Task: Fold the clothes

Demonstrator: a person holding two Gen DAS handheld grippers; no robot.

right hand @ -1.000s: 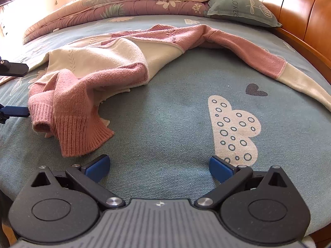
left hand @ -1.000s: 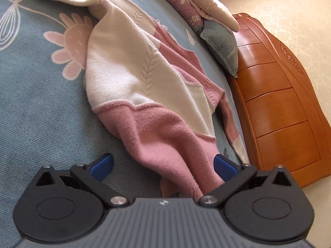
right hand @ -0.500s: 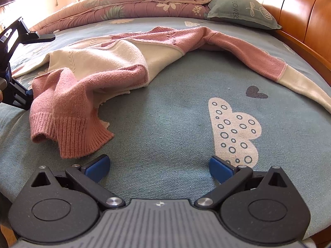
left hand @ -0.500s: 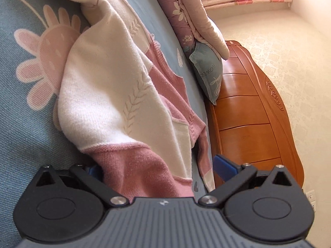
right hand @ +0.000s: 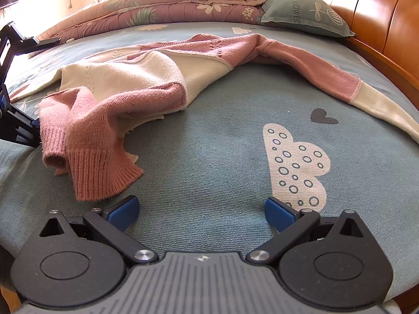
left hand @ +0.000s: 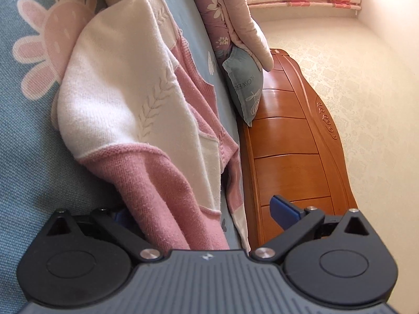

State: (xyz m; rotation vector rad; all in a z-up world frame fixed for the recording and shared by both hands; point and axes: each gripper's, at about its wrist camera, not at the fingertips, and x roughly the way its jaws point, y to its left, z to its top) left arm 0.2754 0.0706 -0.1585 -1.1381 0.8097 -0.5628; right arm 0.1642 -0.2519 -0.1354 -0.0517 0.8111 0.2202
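A pink and cream knitted sweater (right hand: 125, 83) lies crumpled on the blue-grey bed sheet (right hand: 209, 144), one sleeve (right hand: 327, 78) stretched out to the right. My left gripper (left hand: 203, 209) sits at the sweater's near left end, and its jaws are closing around the pink hem (left hand: 162, 196). The fabric hides the left pad, while the right pad (left hand: 284, 208) stands clear of the cloth. The right wrist view shows that gripper's black frame (right hand: 15, 125) at the left edge, against the ribbed hem. My right gripper (right hand: 201, 209) hangs open over bare sheet with nothing between its fingers.
A folded floral quilt (right hand: 170, 7) and a grey-green pillow (right hand: 301, 13) lie at the far end of the bed. A wooden headboard (right hand: 379, 26) runs along the right side. A cloud print (right hand: 296, 164) marks the sheet in front of my right gripper.
My left gripper has rolled and pushed in onto the sweater's pink end, so the fabric now lies between its jaws and covers the left pad. The right gripper has not moved.
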